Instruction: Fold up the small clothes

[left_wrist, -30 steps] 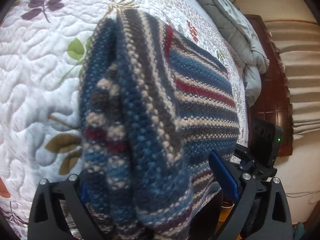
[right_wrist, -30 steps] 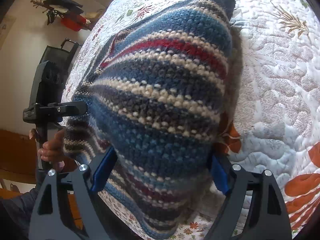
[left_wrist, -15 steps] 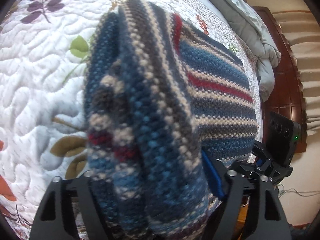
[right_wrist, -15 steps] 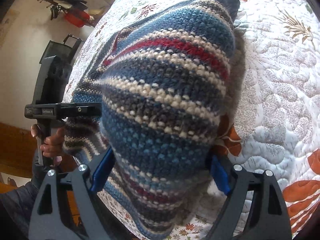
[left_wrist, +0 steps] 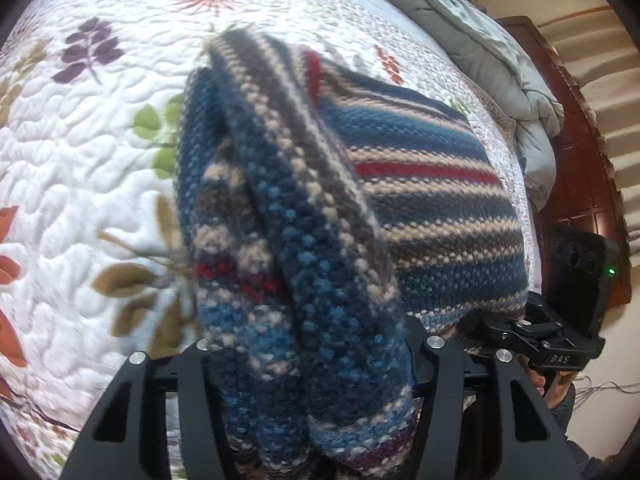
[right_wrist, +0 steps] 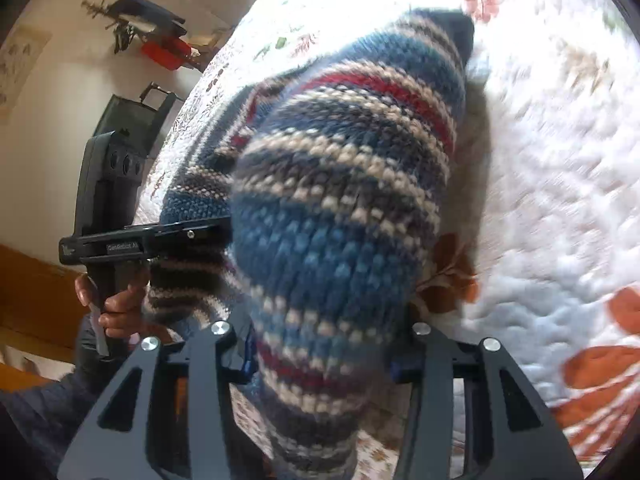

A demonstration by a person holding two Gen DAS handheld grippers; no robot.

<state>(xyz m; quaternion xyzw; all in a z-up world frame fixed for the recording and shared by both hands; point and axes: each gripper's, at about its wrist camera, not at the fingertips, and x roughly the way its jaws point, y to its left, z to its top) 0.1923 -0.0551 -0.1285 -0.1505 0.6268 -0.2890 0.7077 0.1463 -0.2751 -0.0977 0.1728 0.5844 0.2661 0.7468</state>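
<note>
Quilted white bedding point(left_wrist: 80, 184) with a printed leaf pattern covered the bed and formed your work surface in both views. A grey duvet point(left_wrist: 488, 48) lay bunched at the far right edge of the bed, against a dark wooden headboard point(left_wrist: 576, 168).

The striped knit garment point(left_wrist: 420, 200), banded in blue, grey, cream and red, lay on the quilt with its two near corners raised off the surface.

Your left gripper point(left_wrist: 308, 364) had just been closing, and its jaws were clamped on a gathered fold of the knit, which filled the gap between them and bulged over the near edge. In the right wrist view this gripper point(right_wrist: 192, 236) met the left edge of the fabric, with your hand point(right_wrist: 116, 300) on its handle.

Your right gripper point(right_wrist: 324, 348) had likewise just been closing, and its blue pads point(right_wrist: 244, 352) pressed into a thick bunch of the knit. The far part of the garment rested on the quilt beyond both grippers.
</note>
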